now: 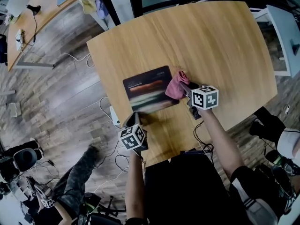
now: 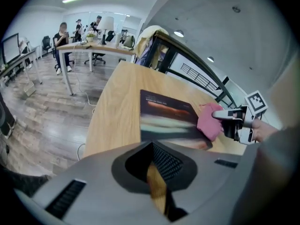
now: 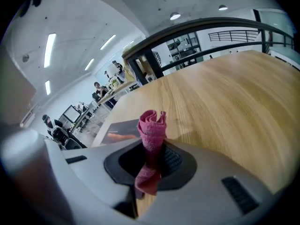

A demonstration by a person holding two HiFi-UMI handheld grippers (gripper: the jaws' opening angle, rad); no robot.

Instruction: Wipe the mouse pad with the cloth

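The wooden tabletop (image 1: 211, 41) is carrying everything here, and most of its far and right parts are lying bare. The dark mouse pad (image 1: 147, 90) is lying flat close to the tabletop's left edge and nearer its front edge than its far one, with blurred light and reddish bands running across its print. The left gripper (image 1: 134, 121) is sitting at the pad's front left corner, over the tabletop's front left edge. Its jaws are standing slightly apart, and only a sliver of bare wood is showing between them. The right gripper (image 1: 186, 89) is reaching in from the right, with its jaws clamping the pink cloth (image 1: 176, 85). The cloth is bunching up into a rolled fold beyond the jaw tips and hanging loose behind them. It is resting against the pad's right edge, overlapping that edge near the far right corner.
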